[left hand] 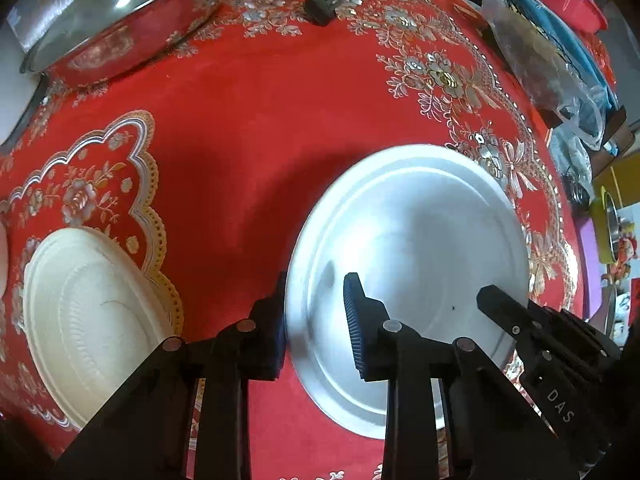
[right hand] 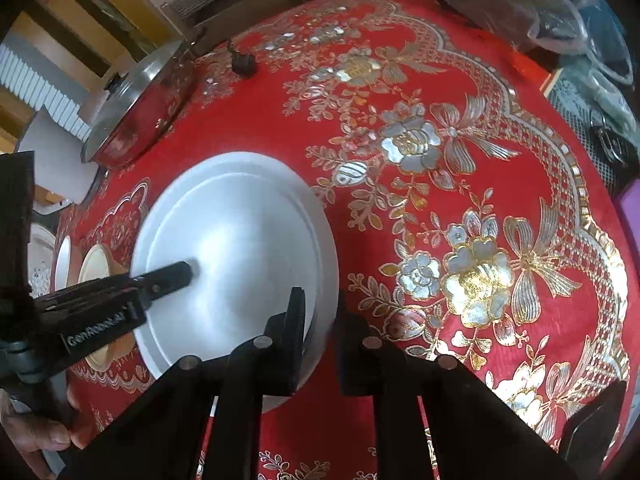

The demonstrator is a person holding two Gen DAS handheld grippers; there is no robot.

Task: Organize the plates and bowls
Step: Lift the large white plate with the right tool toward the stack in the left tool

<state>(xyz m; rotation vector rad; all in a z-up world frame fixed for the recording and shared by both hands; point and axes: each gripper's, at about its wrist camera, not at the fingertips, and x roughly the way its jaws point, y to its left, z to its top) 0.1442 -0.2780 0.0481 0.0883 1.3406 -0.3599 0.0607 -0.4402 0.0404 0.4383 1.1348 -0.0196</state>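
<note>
A large silver plate [left hand: 412,240] lies on the red tablecloth, also seen in the right wrist view [right hand: 240,240]. My left gripper [left hand: 316,320] is open, its jaws straddling the plate's left rim, one finger over the plate. My right gripper [right hand: 322,320] is open, its jaws straddling the plate's right rim. A cream embossed plate [left hand: 92,320] lies to the left of the silver plate; it shows small in the right wrist view [right hand: 96,264]. The right gripper's finger [left hand: 504,308] reaches over the plate from the right.
A steel pan with a glass lid [left hand: 120,20] stands at the far left. A black plug [left hand: 320,8] lies at the back. Plastic bags [left hand: 540,68] and clutter line the right edge. More white dishes [right hand: 62,260] sit at the far left.
</note>
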